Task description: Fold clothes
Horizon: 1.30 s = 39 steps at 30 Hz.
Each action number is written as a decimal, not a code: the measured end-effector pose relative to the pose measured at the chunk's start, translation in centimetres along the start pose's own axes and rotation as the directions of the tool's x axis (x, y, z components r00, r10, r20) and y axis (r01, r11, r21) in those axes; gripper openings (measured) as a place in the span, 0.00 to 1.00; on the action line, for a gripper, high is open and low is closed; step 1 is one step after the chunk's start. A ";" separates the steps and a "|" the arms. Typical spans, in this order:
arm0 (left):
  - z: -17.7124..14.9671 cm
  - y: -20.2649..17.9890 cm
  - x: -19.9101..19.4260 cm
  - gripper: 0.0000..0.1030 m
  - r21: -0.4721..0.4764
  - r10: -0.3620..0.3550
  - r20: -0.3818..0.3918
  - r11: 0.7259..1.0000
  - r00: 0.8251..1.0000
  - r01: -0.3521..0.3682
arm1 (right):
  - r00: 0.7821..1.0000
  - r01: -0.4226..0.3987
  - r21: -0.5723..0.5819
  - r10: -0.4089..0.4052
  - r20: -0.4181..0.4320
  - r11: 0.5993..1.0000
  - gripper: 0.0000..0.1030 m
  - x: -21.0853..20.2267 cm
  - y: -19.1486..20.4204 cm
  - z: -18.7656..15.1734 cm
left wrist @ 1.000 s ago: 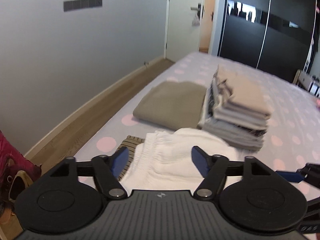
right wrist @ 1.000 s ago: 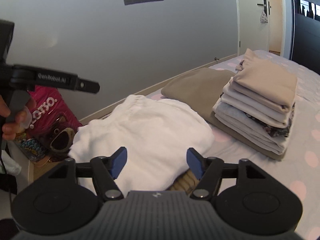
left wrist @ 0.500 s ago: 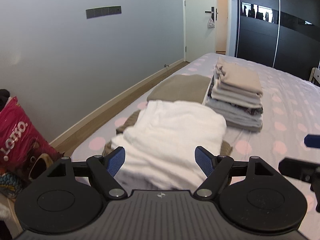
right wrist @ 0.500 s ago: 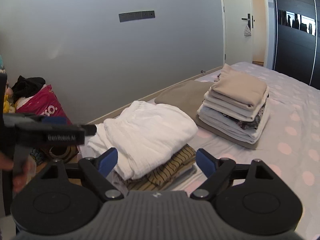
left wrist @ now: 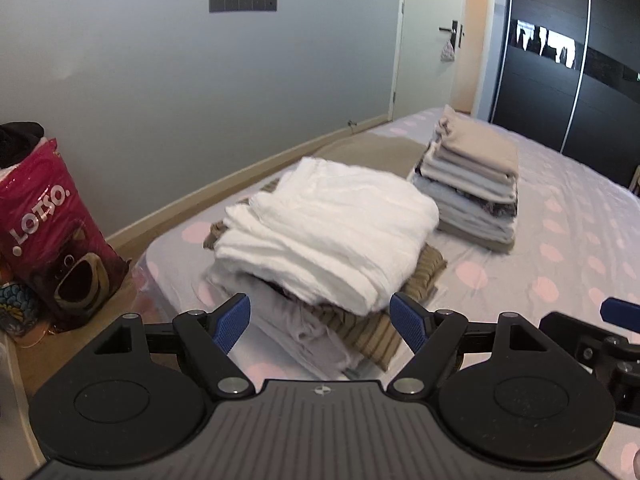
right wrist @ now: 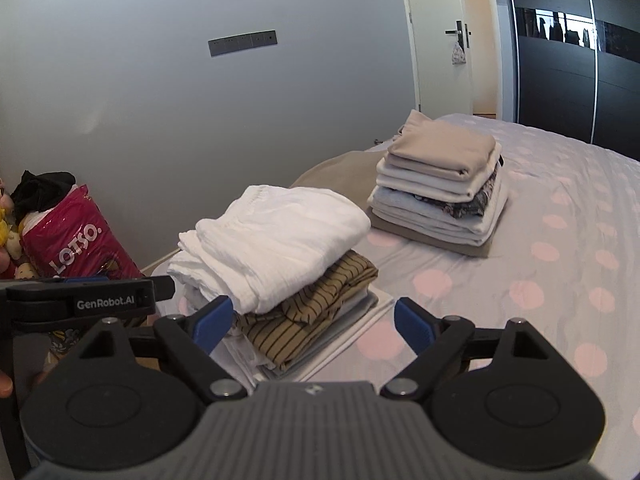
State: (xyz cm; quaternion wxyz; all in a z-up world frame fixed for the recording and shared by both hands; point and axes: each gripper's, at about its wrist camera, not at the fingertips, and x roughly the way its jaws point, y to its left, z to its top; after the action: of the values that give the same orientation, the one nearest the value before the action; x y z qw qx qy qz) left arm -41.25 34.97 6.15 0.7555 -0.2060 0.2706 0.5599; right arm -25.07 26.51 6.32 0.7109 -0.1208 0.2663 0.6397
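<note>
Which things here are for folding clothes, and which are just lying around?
For the folding:
- white garment on top of the near pile
- striped top under it
- far stack of folded clothes
- tan piece lying flat beside that stack
- bed they lie on

Just lying about:
- pink Lotso bag on the floor
- black cloth on top of it
- wardrobe
- door

A: Left gripper (left wrist: 320, 318): jaws spread wide, blue pads (left wrist: 231, 323) facing each other, nothing between them or touching them. Tilted downward.

B: Right gripper (right wrist: 313, 326): same, jaws wide, pads (right wrist: 210, 324) bare, nothing clamped. Also angled down.

A: Relative position?

B: Side by side. The left gripper's body shows beyond the right one's left jaw; a fingertip (right wrist: 5, 388) of the person sits at the frame edge.
</note>
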 end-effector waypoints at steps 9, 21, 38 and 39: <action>-1.2 -1.1 -0.3 0.74 0.023 0.010 -0.017 1.000 1.000 -0.009 | 1.000 0.003 0.017 -0.003 -0.003 1.000 0.87 -0.7 -0.3 -1.3; -1.2 -2.4 -1.2 0.74 0.042 -0.006 0.001 0.999 1.000 0.006 | 1.000 0.010 0.000 -0.010 0.014 1.000 0.89 -1.7 -0.2 -1.4; -1.3 -2.8 -1.9 0.74 0.057 -0.012 0.031 0.998 0.999 0.010 | 1.000 0.003 -0.006 -0.003 0.011 1.000 0.90 -2.1 -0.1 -1.5; -1.4 -2.9 -2.0 0.74 0.061 -0.009 0.040 0.998 0.999 0.006 | 1.000 0.003 -0.006 -0.002 0.010 1.000 0.90 -2.1 -0.1 -1.5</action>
State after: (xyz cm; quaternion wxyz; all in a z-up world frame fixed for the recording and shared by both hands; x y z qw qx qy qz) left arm -39.18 31.80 6.40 0.7688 -0.1728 0.2716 0.5526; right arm -25.36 23.95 6.17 0.7126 -0.1201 0.2608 0.6401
